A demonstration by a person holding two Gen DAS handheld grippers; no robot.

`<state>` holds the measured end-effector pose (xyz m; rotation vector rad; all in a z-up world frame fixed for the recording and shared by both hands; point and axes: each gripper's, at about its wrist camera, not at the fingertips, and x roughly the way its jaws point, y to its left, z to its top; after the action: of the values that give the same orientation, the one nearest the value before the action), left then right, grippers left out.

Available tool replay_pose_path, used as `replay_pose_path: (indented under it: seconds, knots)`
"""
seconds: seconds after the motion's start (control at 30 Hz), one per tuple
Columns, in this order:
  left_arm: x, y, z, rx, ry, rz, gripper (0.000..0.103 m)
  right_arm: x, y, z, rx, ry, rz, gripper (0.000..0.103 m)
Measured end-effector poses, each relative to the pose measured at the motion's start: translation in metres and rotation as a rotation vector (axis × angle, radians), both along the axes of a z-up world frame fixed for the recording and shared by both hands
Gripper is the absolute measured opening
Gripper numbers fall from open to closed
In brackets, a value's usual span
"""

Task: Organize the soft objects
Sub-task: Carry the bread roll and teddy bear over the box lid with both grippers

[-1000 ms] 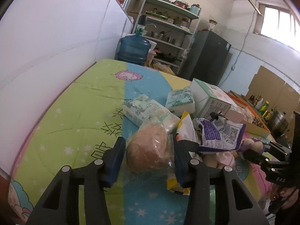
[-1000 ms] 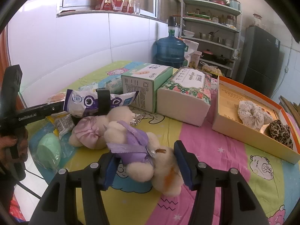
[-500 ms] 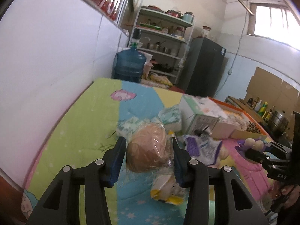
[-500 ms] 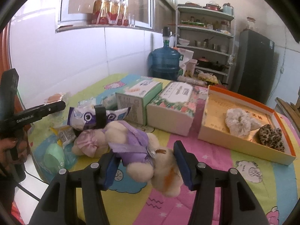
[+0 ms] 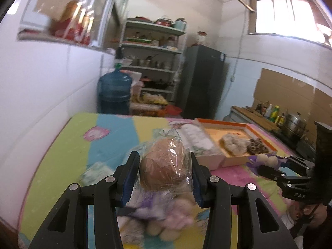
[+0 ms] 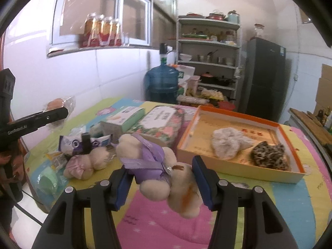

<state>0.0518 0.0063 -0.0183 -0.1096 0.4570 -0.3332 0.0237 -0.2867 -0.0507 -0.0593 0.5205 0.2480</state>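
A: Left wrist view: the left gripper [image 5: 164, 178] is clamped on the wrapped bun [image 5: 162, 166], which has risen off the quilt [image 5: 62, 155]; the orange box [image 5: 234, 159] now lies ahead to its right.

B: Right wrist view: the right gripper [image 6: 161, 180] grips the purple-dressed teddy [image 6: 157, 166], also lifted, box [image 6: 234, 166] just ahead-right. Both look bound for that box.

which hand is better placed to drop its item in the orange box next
Right, probably. The right gripper holds the plush bear just in front of the orange box; the left gripper, holding the wrapped bun, sits farther off.
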Motion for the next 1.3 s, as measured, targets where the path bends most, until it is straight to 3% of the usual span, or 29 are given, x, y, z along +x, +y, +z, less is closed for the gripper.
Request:
replay_pose_path:
  seconds: [0.6, 0.97, 1.3]
  knots:
    - [0.027, -0.15, 0.028, -0.007, -0.041, -0.231, 0.048, -0.009, -0.112, 0.017, 0.018, -0.105, -0.181, 0.057]
    - [0.062, -0.22, 0.026, -0.015, -0.016, -0.25, 0.048, 0.009, -0.179, 0.022, 0.034, -0.125, -0.25, 0.057]
    - [0.109, -0.254, -0.005, -0.002, 0.078, -0.2, 0.048, 0.046, -0.205, 0.014, 0.038, -0.092, -0.242, 0.057]
